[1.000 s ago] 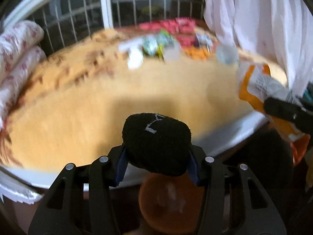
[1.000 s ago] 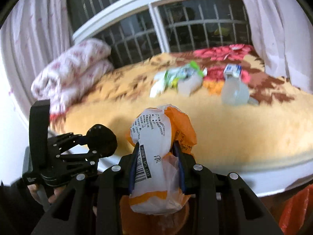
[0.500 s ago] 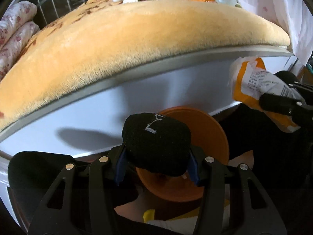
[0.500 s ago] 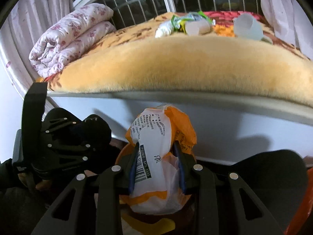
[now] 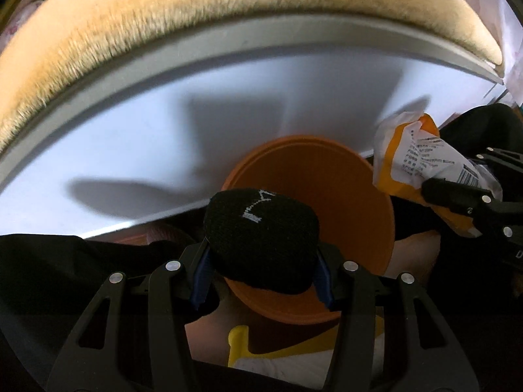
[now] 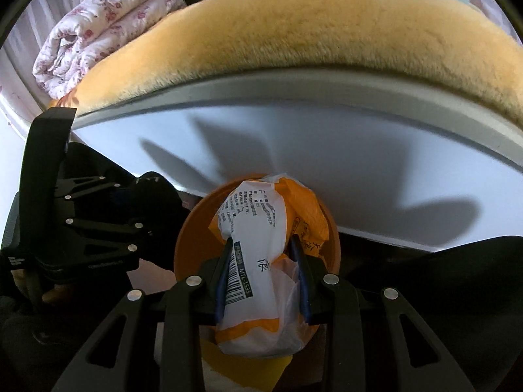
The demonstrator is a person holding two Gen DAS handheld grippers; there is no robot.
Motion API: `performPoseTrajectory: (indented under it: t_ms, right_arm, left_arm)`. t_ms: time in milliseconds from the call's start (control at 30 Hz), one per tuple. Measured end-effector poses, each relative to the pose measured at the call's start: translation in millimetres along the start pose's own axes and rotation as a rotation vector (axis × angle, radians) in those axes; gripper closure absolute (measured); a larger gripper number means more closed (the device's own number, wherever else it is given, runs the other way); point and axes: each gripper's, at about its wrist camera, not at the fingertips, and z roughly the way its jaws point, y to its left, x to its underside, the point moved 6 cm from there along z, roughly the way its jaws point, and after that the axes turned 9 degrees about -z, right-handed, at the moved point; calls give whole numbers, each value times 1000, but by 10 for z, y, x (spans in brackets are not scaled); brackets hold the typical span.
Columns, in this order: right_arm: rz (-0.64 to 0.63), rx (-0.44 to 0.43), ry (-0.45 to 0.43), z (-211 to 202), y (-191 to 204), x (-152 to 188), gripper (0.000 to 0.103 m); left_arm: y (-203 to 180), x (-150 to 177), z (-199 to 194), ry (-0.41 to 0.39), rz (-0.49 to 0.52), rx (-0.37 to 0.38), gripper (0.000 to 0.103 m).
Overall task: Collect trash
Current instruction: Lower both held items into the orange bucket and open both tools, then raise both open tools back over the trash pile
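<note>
Left gripper [image 5: 263, 266] clamped on a black sock ball [image 5: 261, 235]; right gripper [image 6: 263, 272] clamped on an orange-white wrapper [image 6: 261, 248]; both poised over the orange bin [image 5: 369, 202] below the bed edge [image 6: 294, 91]; step in hand: disposal; next, probably part the jaws squarely over the opening.

1. A balled black knit sock [image 5: 261, 238] carries a small white woven mark.
2. A crumpled plastic wrapper [image 6: 261, 258], orange and white, shows black print and a barcode.
3. A round plastic bin [image 5: 343, 202] is plain orange.
4. A plush blanket [image 6: 310, 32] is golden yellow above a white bed frame [image 6: 327, 150].
5. A folded quilt [image 6: 104, 23] is white with red flowers.
6. Both grippers, left [image 5: 263, 277] and right [image 6: 261, 281], are black with blue pads.
</note>
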Motion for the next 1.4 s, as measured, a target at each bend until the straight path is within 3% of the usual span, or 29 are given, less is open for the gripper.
performPoseTrajectory:
  t_ms: [100,167,200,233,500,800,967,1100,1333,1400]
  right_arm:
    - [2,-9,19,62,-20,1,67]
    - [4,-28,39,113,-24,16,53]
    - [6,-30,45,128,-37,25,53]
    - [9,-32,51,143,-46,35,53]
    - [17,-12,12,-45,-107,-13,53]
    - [59,-19,-117,-601,-246,-182,48]
    - [93,-59,-216,-914,-374,-380,45]
    - [104,-50,-267,-1071,-452,-519,44]
    - [158,-14,-306,-1172,-699,-588,43]
    - [170,-3,-307,-1176,-770,-597,43]
  left_arm:
    - [1,5,59,19,4,-3,51]
    - [-5,5,93,37,14,-20,40]
    - [2,14,120,50,17,-35,28]
    - [9,15,133,53,16,-43,23]
    - [46,-17,73,36,-6,-28,23]
    - [7,-319,-612,-127,26,-10,23]
    - [42,-1067,-1119,-276,21,-13,19]
    - [27,-1880,-1136,-343,-1,-28,15]
    - [0,-3005,-583,-273,-72,-31,15]
    - [-9,-3177,-449,-250,-77,-32,15]
